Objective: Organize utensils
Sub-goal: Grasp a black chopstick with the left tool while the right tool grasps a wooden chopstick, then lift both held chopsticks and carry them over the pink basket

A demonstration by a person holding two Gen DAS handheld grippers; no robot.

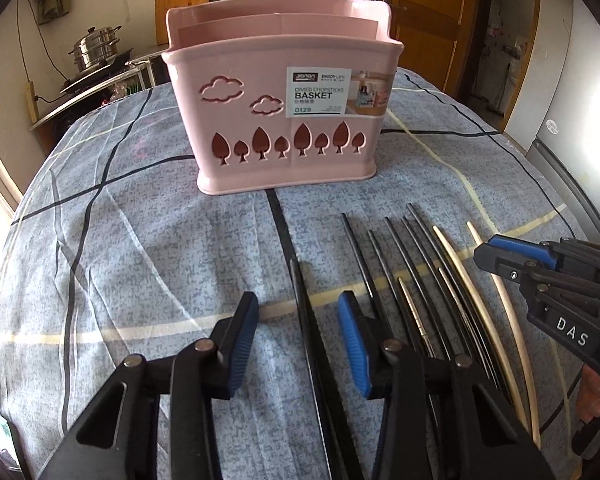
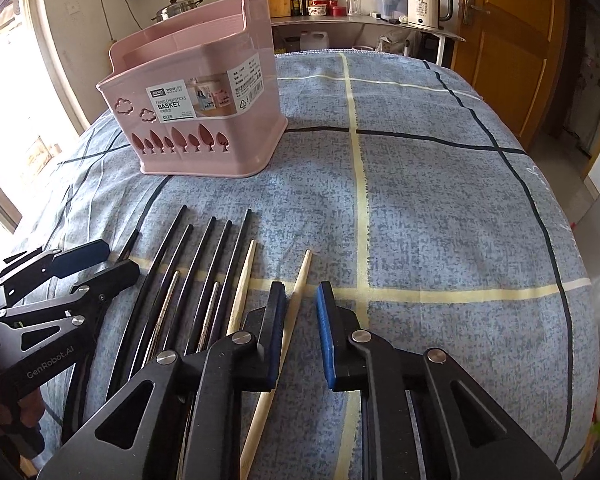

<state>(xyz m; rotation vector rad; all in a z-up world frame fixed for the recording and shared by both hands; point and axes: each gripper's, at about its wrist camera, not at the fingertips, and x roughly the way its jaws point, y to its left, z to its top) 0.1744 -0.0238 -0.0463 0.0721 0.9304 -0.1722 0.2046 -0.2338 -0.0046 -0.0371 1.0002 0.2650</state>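
Observation:
A pink divided chopsticks basket [image 1: 280,120] stands upright on the blue checked cloth; it also shows in the right wrist view [image 2: 192,112]. Several black chopsticks [image 1: 404,272] [image 2: 188,264], thin metal ones [image 2: 168,304] and two pale wooden ones [image 1: 460,268] lie in a row in front of it. My left gripper [image 1: 298,308] is open, its jaws either side of the leftmost black chopstick [image 1: 312,336]. My right gripper [image 2: 300,300] is open, its jaws either side of the rightmost wooden chopstick [image 2: 296,300]. Neither touches a chopstick that I can see.
The cloth-covered table [image 2: 440,208] extends to the right of the chopsticks. A counter behind holds a kettle [image 2: 424,4], jars and bottles. A steel pot [image 1: 96,46] sits on a stove at the back left. A wooden door [image 2: 500,40] stands at the back right.

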